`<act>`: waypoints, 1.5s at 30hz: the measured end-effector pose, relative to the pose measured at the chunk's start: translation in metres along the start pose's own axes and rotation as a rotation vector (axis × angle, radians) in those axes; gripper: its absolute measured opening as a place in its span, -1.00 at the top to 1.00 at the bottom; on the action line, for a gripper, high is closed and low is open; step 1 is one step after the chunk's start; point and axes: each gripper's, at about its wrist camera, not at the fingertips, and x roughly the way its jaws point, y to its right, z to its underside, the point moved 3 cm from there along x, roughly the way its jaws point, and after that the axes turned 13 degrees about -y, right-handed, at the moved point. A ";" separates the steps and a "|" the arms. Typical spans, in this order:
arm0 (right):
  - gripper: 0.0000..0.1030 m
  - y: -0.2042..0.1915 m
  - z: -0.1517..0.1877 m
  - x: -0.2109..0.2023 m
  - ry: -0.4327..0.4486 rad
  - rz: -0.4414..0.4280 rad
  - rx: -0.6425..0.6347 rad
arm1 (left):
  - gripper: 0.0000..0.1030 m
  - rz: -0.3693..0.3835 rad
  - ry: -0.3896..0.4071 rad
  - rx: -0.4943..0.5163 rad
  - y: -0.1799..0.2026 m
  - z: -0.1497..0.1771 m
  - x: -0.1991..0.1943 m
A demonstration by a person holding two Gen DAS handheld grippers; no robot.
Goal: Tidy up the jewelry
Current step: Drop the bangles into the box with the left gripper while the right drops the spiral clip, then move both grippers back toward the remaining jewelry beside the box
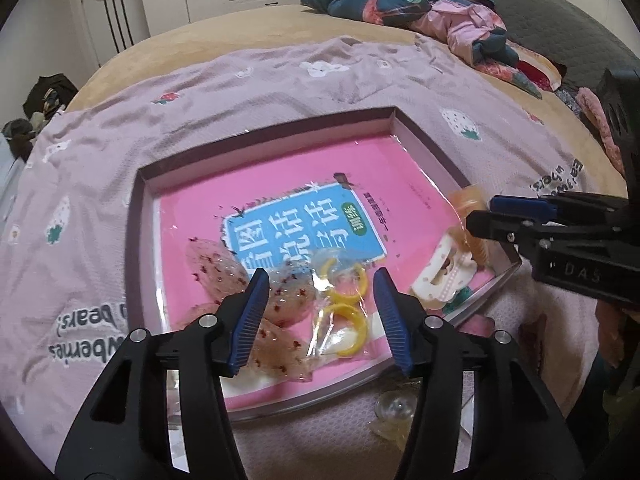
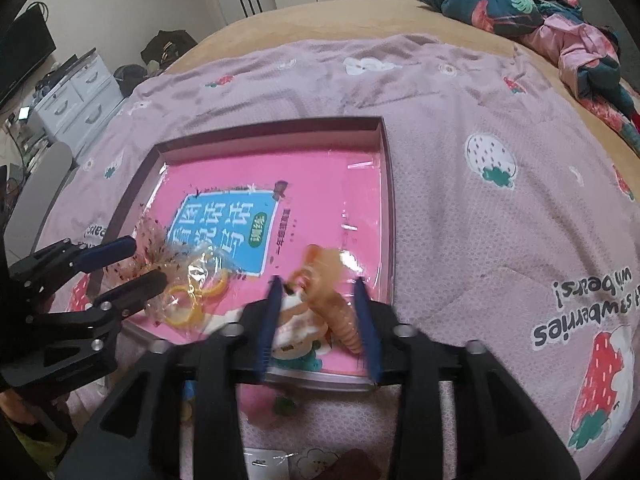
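In the left wrist view, the left gripper (image 1: pixel 320 312) is hovering with its jaws apart over the near edge of the shallow tray (image 1: pixel 140 208), which is lying on the pink blanket (image 1: pixel 280 76) and holding a pink book (image 1: pixel 360 176) on its floor. A clear packet of yellow rings (image 1: pixel 344 300) is lying between the pads without either pad pressing on it, and speckled translucent pouches (image 1: pixel 224 268) are lying just to its left. The right gripper (image 1: pixel 480 216) is showing at the right, beside an orange hair claw (image 1: pixel 472 232) and a cream clip card (image 1: pixel 440 280) at the tray's near right corner. In the right wrist view, the right gripper (image 2: pixel 320 320) is standing with its jaws parted around the orange hair claw (image 2: pixel 340 300) and the cream clip card (image 2: pixel 300 328); the picture is blurred here, but neither pad appears to be clamping, so both items are judged to be resting loose in the tray (image 2: pixel 388 200). The left gripper (image 2: pixel 148 264) is showing at the left by the ring packet (image 2: pixel 192 296). For a clean release, each gripper should be opening fully and lifting straight up, so that no pad is dragging a packet over the tray wall; items should be lying apart, not overlapping.
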 end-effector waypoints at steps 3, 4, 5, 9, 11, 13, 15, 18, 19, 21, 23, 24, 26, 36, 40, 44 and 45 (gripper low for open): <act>-0.01 -0.001 0.000 -0.008 0.019 -0.005 0.006 | 0.06 -0.010 0.007 -0.010 -0.004 -0.002 -0.008; -0.05 -0.001 0.000 -0.012 0.027 -0.004 0.008 | 0.04 -0.014 0.010 -0.011 -0.004 -0.002 -0.011; -0.10 -0.001 0.001 -0.016 0.035 0.001 0.009 | 0.02 -0.017 0.010 -0.012 -0.005 -0.002 -0.013; -0.33 0.002 0.007 -0.035 0.084 0.018 0.018 | -0.12 -0.020 0.016 -0.015 -0.006 -0.002 -0.023; -0.40 0.005 0.011 -0.044 0.103 0.030 0.027 | -0.16 -0.017 0.020 -0.020 -0.006 -0.001 -0.026; -0.48 0.007 0.014 -0.055 0.123 0.039 0.036 | -0.19 -0.011 0.021 -0.027 -0.006 0.001 -0.030; -0.59 0.006 0.016 -0.065 0.150 0.049 0.041 | -0.29 -0.005 0.025 -0.026 -0.005 0.003 -0.036; -0.70 0.002 0.021 -0.081 0.187 0.049 0.039 | -0.41 -0.009 0.046 -0.024 -0.004 0.005 -0.047; -0.72 -0.001 0.023 -0.087 0.198 0.055 0.033 | -0.49 -0.005 0.056 -0.028 -0.004 0.006 -0.052; -0.78 -0.006 0.026 -0.094 0.214 0.068 0.022 | -0.59 0.000 0.068 -0.031 -0.003 0.008 -0.059; -0.82 -0.010 0.029 -0.102 0.226 0.078 0.014 | -0.63 0.003 0.083 -0.032 -0.003 0.011 -0.068; -0.82 -0.012 0.030 -0.105 0.230 0.082 0.011 | -0.67 0.004 0.089 -0.031 -0.002 0.012 -0.071; -0.83 -0.016 0.032 -0.112 0.247 0.086 0.007 | -0.70 0.005 0.105 -0.036 -0.003 0.016 -0.079; -0.88 -0.029 0.053 -0.149 0.322 0.068 0.019 | -0.81 0.014 0.158 -0.081 -0.014 0.032 -0.110; -0.88 -0.034 0.059 -0.156 0.336 0.070 0.013 | -0.81 0.018 0.172 -0.107 -0.021 0.041 -0.120; -0.89 -0.039 0.066 -0.163 0.351 0.067 0.009 | -0.81 0.015 0.191 -0.114 -0.025 0.052 -0.130; -0.89 -0.040 0.068 -0.165 0.353 0.066 0.007 | -0.81 0.016 0.196 -0.117 -0.025 0.055 -0.133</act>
